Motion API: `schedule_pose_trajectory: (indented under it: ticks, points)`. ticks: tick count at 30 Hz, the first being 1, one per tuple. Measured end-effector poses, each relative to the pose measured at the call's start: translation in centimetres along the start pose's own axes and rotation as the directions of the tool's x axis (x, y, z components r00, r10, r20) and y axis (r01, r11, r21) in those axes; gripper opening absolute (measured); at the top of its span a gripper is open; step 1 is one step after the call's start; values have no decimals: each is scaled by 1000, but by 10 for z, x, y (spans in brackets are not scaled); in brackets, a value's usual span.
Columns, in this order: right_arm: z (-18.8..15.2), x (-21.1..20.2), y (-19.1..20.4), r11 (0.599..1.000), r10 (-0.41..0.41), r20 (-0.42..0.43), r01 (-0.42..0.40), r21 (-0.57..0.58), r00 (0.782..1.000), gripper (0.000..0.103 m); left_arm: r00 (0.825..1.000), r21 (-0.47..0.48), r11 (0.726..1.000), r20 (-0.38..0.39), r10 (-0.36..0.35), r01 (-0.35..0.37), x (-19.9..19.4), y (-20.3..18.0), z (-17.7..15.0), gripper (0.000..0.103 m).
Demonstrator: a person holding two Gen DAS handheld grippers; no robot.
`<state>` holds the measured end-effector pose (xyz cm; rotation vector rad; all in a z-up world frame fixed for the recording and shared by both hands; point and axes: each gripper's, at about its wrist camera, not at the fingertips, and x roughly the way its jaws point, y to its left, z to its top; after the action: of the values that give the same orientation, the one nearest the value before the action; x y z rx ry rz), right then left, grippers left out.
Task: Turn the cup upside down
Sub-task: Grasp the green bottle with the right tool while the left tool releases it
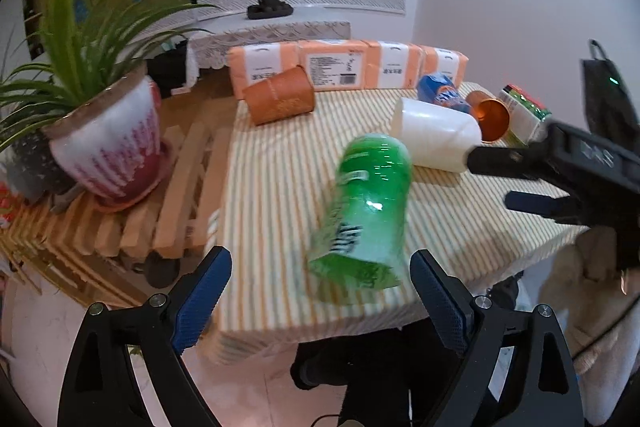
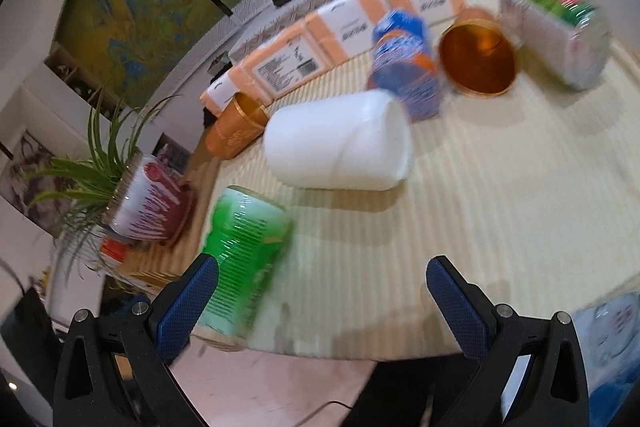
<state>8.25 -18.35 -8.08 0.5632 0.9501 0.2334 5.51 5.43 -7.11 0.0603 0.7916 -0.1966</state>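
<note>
A white cup (image 1: 436, 139) (image 2: 340, 143) lies on its side in the middle of the striped table. Two orange cups lie on their sides: one at the back left (image 1: 280, 95) (image 2: 236, 127), one at the back right with its open mouth toward me (image 1: 490, 117) (image 2: 478, 61). My left gripper (image 1: 320, 277) is open and empty, low at the table's near edge, facing a green can (image 1: 368, 211). My right gripper (image 2: 322, 283) is open and empty; in the left wrist view it (image 1: 498, 179) reaches in from the right, beside the white cup's mouth end.
The green can (image 2: 244, 247) stands tilted near the front. A blue can (image 1: 442, 91) (image 2: 404, 67) stands behind the white cup. Orange tissue packs (image 1: 344, 67) line the back edge. A wrapped packet (image 2: 556, 35) lies at the back right. A potted plant (image 1: 108, 143) stands on a slatted rack left.
</note>
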Motion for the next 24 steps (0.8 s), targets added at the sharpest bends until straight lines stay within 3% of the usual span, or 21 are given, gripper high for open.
schedule_pose_trajectory:
  ticks: [5, 13, 20, 24]
  points:
    - [8, 30, 26, 999, 45, -72, -44, 9, 996, 103, 1000, -29, 999, 8, 15, -14, -10, 18, -7, 93]
    - [19, 60, 51, 1000, 23, -134, -24, -7, 991, 102, 1000, -72, 997, -7, 13, -13, -9, 36, -19, 93]
    - [27, 84, 53, 1000, 0, -215, 1, 3, 977, 90, 1000, -95, 995, -15, 9, -11, -6, 42, -23, 93]
    - [28, 91, 50, 1000, 10, -244, -6, 19, 970, 75, 1000, -97, 995, -20, 7, -8, -4, 43, -23, 93]
